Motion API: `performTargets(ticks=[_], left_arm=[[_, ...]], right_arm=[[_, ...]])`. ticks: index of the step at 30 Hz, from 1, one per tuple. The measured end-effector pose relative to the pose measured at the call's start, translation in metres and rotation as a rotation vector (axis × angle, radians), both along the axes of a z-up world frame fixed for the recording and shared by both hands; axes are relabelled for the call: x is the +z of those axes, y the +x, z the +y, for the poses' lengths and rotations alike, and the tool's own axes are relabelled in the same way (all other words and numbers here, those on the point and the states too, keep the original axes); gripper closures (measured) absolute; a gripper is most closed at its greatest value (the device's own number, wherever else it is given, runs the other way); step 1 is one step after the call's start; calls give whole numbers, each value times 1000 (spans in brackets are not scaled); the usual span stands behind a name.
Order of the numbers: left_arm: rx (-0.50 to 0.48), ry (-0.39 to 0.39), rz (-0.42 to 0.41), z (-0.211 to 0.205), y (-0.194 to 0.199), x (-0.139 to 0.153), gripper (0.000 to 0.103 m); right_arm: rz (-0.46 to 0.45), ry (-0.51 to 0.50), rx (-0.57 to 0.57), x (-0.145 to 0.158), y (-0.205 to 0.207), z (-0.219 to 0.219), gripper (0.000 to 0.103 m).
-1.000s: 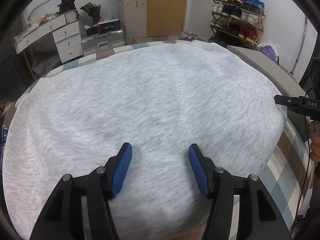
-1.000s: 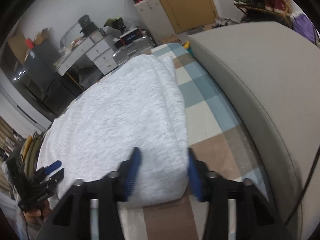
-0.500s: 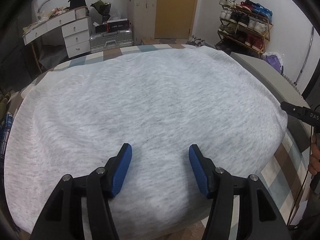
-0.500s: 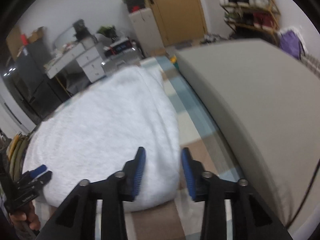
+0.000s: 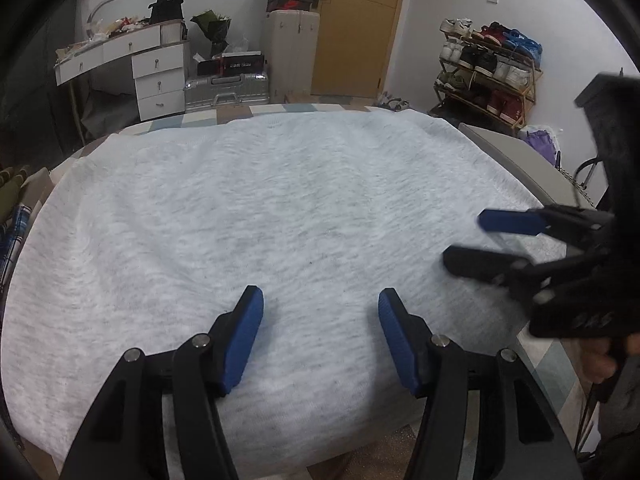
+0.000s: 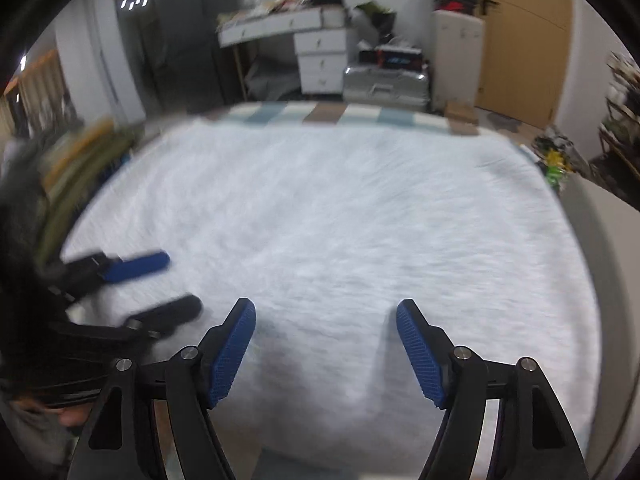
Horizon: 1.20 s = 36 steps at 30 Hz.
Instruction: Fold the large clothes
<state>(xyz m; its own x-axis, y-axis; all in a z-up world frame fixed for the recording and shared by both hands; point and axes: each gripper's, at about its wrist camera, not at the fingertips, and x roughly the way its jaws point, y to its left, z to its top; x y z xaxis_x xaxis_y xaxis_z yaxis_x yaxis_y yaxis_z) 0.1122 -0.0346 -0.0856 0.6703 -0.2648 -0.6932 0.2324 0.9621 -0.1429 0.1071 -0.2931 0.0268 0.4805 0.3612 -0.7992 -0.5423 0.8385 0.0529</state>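
A large light grey heathered garment [image 5: 280, 208] lies spread flat over the bed and fills both views [image 6: 360, 220]. My left gripper [image 5: 320, 304] hovers over its near part, open, with nothing between the blue pads. My right gripper [image 6: 325, 308] is over the near part too, its jaws opening, with only cloth beneath them and nothing gripped. In the left wrist view the right gripper [image 5: 472, 240] reaches in from the right edge. In the blurred right wrist view the left gripper [image 6: 180, 284] shows at the left.
A checked blue, brown and white sheet [image 5: 560, 360] shows round the garment. A grey padded bed edge [image 5: 520, 152] runs along the right. Beyond the bed stand a white desk with drawers [image 5: 156, 76], a silver suitcase [image 5: 226, 88], a shoe rack [image 5: 488, 68] and a wooden door [image 5: 352, 28].
My right gripper has swung from the garment's right edge, beside the grey padded bed edge, to over its near middle, and its jaws have widened. My left gripper has stayed put.
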Motion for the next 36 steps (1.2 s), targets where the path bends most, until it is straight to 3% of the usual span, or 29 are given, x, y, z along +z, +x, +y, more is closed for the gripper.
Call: performTargets(ticks=[2, 6, 9, 11, 14, 18, 22, 26, 28, 30, 36], left_arm=[[-9, -7, -6, 0, 1, -1, 49], [-17, -30, -16, 1, 1, 0, 49], [-15, -40, -23, 1, 1, 0, 49], [-13, -46, -28, 1, 0, 1, 50], [-11, -49, -29, 2, -1, 0, 49], [-9, -49, -28, 3, -1, 0, 49], [1, -53, -24, 3, -2, 2, 49], [43, -63, -13, 8, -11, 10, 49], [47, -48, -24, 11, -20, 13, 49], [62, -15, -8, 16, -25, 8, 48], [98, -39, 31, 30, -31, 11, 49]], right_arm=[[-4, 49, -12, -16, 1, -3, 19], [-11, 70, -23, -16, -2, -27, 22], [-28, 44, -117, -15, -2, -62, 23], [-61, -93, -283, -21, 4, -91, 23], [5, -26, -339, -20, 14, -129, 23], [-10, -9, -314, -1, 8, -119, 23], [-8, 71, -178, 13, -4, -71, 21], [26, -8, -50, -12, -16, -24, 18], [-14, -12, -48, -22, -20, -26, 16], [8, 15, -41, -21, -19, -36, 16], [49, 84, -65, -19, -17, -69, 16]])
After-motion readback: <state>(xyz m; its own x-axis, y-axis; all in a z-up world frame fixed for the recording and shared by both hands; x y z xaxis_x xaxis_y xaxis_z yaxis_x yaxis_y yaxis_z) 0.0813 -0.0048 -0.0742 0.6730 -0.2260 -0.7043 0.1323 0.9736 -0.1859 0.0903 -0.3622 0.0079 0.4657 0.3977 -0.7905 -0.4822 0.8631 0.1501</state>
